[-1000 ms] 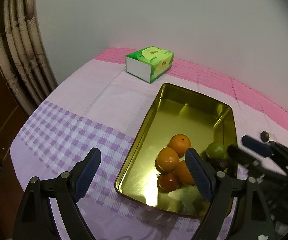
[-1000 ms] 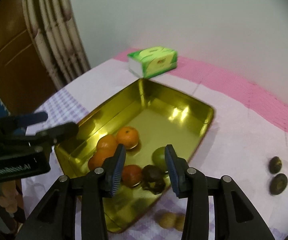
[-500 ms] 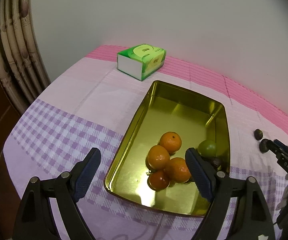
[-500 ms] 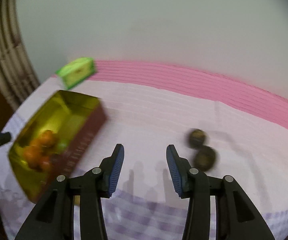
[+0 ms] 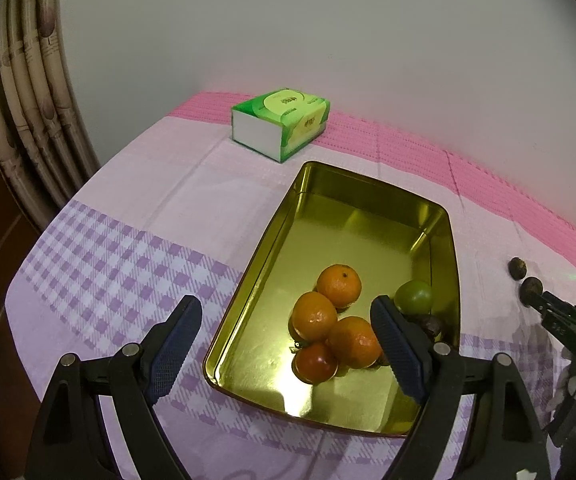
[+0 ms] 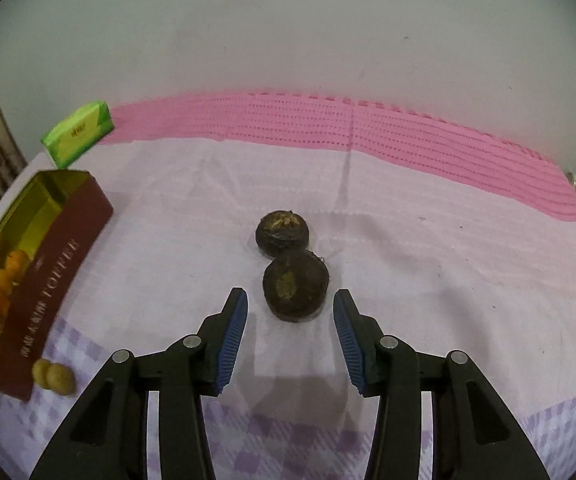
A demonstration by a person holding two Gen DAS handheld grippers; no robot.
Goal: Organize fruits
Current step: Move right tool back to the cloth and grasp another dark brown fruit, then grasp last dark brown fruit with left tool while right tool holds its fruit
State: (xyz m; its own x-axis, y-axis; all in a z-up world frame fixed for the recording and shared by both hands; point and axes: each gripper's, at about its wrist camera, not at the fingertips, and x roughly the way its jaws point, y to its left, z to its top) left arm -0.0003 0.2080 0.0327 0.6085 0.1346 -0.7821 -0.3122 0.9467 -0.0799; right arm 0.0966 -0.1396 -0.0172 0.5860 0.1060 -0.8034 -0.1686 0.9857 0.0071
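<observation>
Both grippers are seen with jaws apart and nothing between them. The right gripper (image 6: 288,334), whose jaws have just been opening, is lined up on the nearer dark fruit (image 6: 295,286), which touches a second dark fruit (image 6: 282,233) on the tablecloth (image 6: 427,248), presumably for collection. The left gripper (image 5: 284,344) is held over the gold tray (image 5: 276,240), where oranges (image 5: 339,285) are gathered.

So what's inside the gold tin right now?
Inside the gold tin: three oranges, a red fruit, a green fruit and a dark fruit. The left gripper's finger partly covers the dark one.
</observation>
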